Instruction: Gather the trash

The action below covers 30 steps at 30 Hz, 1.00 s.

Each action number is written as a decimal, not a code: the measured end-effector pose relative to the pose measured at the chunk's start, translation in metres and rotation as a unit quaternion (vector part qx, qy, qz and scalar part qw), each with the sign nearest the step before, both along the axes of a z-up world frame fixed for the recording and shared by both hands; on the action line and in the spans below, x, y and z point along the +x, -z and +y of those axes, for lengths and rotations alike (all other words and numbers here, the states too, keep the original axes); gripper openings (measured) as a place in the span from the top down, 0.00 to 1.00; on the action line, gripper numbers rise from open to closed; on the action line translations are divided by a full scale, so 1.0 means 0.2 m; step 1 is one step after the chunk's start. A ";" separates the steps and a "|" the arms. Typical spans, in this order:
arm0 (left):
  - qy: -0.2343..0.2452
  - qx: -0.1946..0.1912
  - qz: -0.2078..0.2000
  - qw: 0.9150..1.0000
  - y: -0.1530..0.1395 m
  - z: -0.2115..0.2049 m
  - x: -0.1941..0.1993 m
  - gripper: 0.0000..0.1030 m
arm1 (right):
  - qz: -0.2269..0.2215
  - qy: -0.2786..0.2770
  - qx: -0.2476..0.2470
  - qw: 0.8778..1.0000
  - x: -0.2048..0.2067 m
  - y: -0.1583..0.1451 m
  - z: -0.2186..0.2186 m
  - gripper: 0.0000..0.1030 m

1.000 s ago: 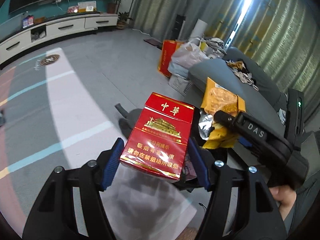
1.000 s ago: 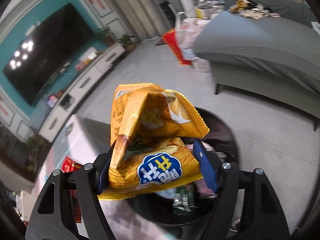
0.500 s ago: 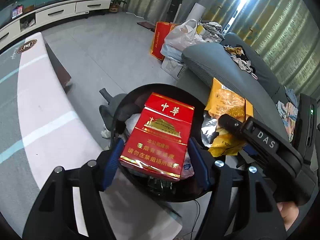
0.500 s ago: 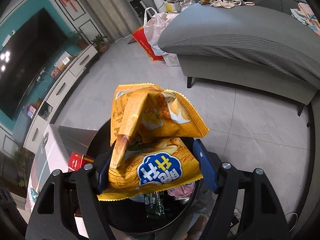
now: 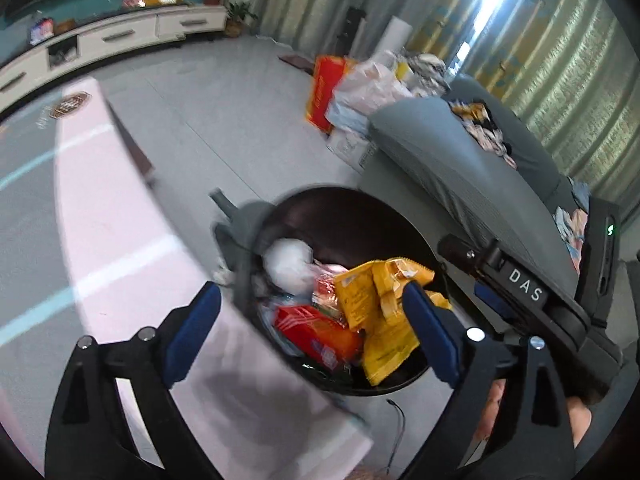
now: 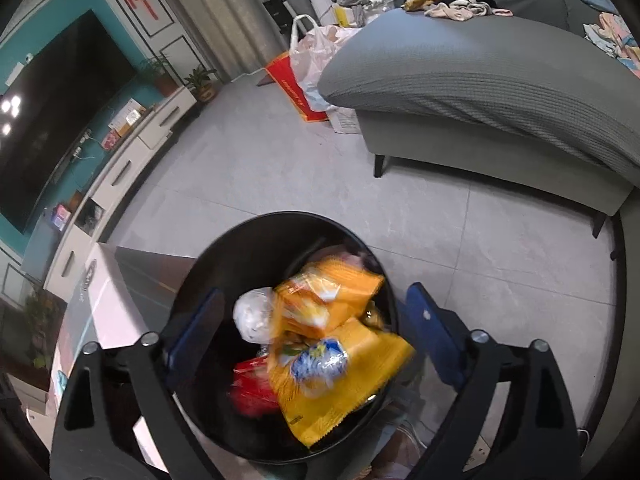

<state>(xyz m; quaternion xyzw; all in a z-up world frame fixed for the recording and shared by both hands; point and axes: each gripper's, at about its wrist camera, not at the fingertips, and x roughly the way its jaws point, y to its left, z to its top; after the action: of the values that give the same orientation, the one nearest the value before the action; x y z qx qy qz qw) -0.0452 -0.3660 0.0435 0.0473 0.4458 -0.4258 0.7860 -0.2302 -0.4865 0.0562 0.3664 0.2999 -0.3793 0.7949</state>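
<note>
A round black trash bin (image 5: 344, 208) (image 6: 256, 236) stands on the floor below both grippers. Inside it lie the red cigarette box (image 5: 308, 328) (image 6: 252, 392), the yellow snack bag (image 5: 380, 312) (image 6: 332, 360) and a white crumpled wad (image 5: 288, 264) (image 6: 252, 316). My left gripper (image 5: 312, 332) is open and empty above the bin's near edge. My right gripper (image 6: 312, 336) is open and empty above the bin; its body shows in the left wrist view (image 5: 528, 292) at the right.
A pale table (image 5: 100, 240) (image 6: 104, 312) borders the bin on the left. A grey sofa (image 6: 500, 92) (image 5: 460, 160) with clothes lies to the right. Bags (image 5: 352, 88) (image 6: 308, 76) sit by its end. A white TV cabinet (image 5: 112, 40) lines the far wall.
Both grippers have opened. The red cigarette box and the yellow snack bag have dropped from them into the bin.
</note>
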 end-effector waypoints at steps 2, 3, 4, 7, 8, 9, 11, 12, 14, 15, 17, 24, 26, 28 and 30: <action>-0.030 -0.005 -0.019 0.999 -0.06 0.12 0.03 0.05 | -0.008 -0.012 -0.005 1.000 0.03 -0.02 0.03 0.06; -0.053 -0.007 -0.032 0.998 -0.09 0.21 0.06 0.04 | -0.010 -0.019 -0.007 1.000 0.06 -0.04 0.05 0.06; -0.078 -0.006 -0.044 0.996 -0.12 0.31 0.09 0.03 | -0.013 -0.031 -0.012 0.999 0.09 -0.05 0.08 0.06; -0.154 0.003 -0.064 0.986 -0.18 0.61 0.19 0.03 | -0.019 -0.085 -0.029 0.996 0.22 -0.10 0.20 0.06; -0.180 0.007 -0.068 0.981 -0.19 0.73 0.23 0.03 | -0.025 -0.106 -0.031 0.994 0.27 -0.13 0.24 0.06; -0.203 0.014 -0.072 0.976 -0.20 0.83 0.27 0.03 | -0.034 -0.125 -0.030 0.991 0.31 -0.14 0.29 0.06; -0.251 0.035 -0.080 0.964 -0.21 1.03 0.34 0.03 | -0.052 -0.160 -0.023 0.985 0.41 -0.17 0.37 0.05; -0.274 0.045 -0.083 0.957 -0.22 1.13 0.38 0.03 | -0.059 -0.185 -0.021 0.981 0.49 -0.19 0.45 0.06; -0.309 0.058 -0.082 0.946 -0.21 1.32 0.47 0.03 | -0.062 -0.216 -0.034 0.974 0.62 -0.22 0.58 0.06; -0.325 0.064 -0.078 0.940 -0.21 1.43 0.52 0.03 | -0.060 -0.246 -0.041 0.966 0.72 -0.23 0.69 0.06; -0.360 0.073 -0.068 0.927 -0.17 1.63 0.61 0.03 | -0.060 -0.299 -0.040 0.951 0.90 -0.24 0.85 0.06; -0.374 0.039 -0.009 0.927 0.00 1.98 0.86 0.03 | -0.038 -0.433 0.009 0.901 1.56 -0.13 1.34 0.16; -0.377 0.019 -0.002 0.926 0.05 2.04 0.91 0.03 | -0.020 -0.442 -0.009 0.897 1.69 -0.07 1.46 0.22; -0.376 -0.003 0.001 0.927 0.10 2.07 0.91 0.03 | -0.002 -0.452 -0.013 0.892 1.79 -0.01 1.56 0.31; -0.366 -0.008 0.011 0.931 0.15 2.07 0.95 0.03 | 0.000 -0.467 -0.008 0.884 1.85 0.03 1.62 0.33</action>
<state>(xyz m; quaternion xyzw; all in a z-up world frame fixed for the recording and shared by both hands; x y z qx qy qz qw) 0.1451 0.0481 0.0133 -0.1303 0.4374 -0.1128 0.8826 0.1407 -0.1635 0.0498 0.1779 0.4331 0.0331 0.8830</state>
